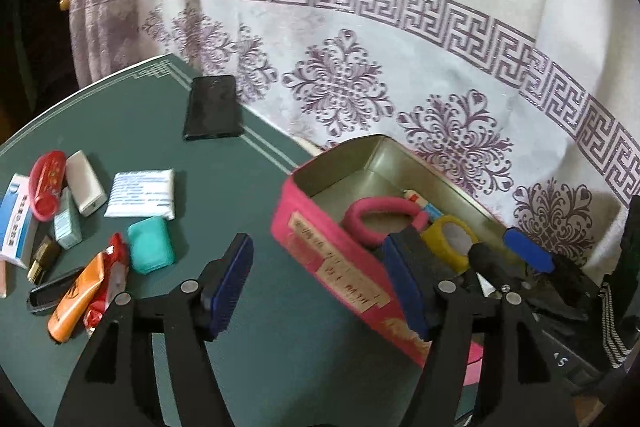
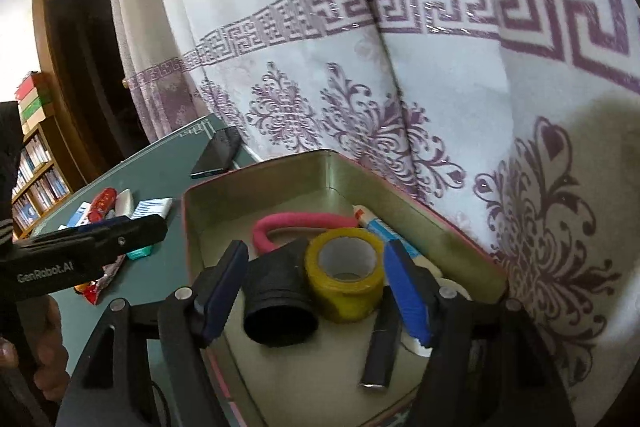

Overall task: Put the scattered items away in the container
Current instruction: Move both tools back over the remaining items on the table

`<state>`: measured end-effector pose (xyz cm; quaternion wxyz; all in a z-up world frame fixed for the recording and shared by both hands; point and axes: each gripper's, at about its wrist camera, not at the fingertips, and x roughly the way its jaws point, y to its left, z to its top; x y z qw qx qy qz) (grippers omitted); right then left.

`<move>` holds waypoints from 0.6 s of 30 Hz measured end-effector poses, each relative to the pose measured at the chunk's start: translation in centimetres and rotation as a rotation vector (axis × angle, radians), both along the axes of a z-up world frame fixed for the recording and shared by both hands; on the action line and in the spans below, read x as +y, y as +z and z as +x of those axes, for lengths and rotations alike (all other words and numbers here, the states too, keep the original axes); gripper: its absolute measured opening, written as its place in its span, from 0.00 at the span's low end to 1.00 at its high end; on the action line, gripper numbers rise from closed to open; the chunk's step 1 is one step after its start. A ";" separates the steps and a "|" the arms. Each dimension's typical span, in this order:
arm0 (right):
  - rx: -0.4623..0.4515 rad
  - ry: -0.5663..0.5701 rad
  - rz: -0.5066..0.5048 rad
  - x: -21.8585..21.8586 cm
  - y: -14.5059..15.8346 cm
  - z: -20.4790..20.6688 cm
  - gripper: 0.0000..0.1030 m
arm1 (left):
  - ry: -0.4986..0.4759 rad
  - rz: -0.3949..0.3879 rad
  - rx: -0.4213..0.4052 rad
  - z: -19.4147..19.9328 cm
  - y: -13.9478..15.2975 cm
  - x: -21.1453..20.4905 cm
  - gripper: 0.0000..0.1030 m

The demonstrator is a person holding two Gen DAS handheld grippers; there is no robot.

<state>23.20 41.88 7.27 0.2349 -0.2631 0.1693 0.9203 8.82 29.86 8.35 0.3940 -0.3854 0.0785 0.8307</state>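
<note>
A white curtain with a purple key-pattern band point(image 1: 360, 75) hangs behind the dark green table point(image 1: 260, 347) I am working at. At its right edge stands the container, a pink rectangular metal tin with a bare silver inside point(image 2: 256, 203).

By my reckoning the job is under half done. In the tin lie a roll of yellow tape point(image 2: 344, 279), a short black tube point(image 2: 280, 311), a pink fabric loop point(image 2: 288, 223), a white and blue tube point(image 2: 384, 227) and a slim dark stick point(image 2: 380, 351).

On the table to the left remain a flat black phone point(image 1: 214, 107), a white packet with blue print point(image 1: 142, 193), a blue and white box point(image 1: 16, 223), an orange tube point(image 1: 76, 299), a red bottle point(image 1: 47, 183), a white rounded case point(image 1: 85, 182), a teal soap-shaped case point(image 1: 151, 245), a pale blue small box point(image 1: 67, 223) and a few smaller bits I cannot identify.

My left gripper point(image 1: 316, 283) hangs with its jaws apart and nothing between them, straddling the tin's near wall. My right gripper point(image 2: 316, 291) is above the tin, jaws apart either side of the tape and black tube, pressing on neither.

The pile is tightly packed, so picking one piece may nudge its neighbours.
</note>
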 end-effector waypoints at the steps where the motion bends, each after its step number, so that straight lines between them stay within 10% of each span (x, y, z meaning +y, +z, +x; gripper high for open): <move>1: 0.002 0.008 0.003 -0.3 0.1 -0.2 0.72 | 0.009 0.002 -0.003 -0.2 0.0 -0.5 0.68; 18: 0.007 0.149 0.063 -6.4 1.3 -3.4 0.73 | 0.210 -0.002 -0.027 -4.9 -0.7 -12.4 0.68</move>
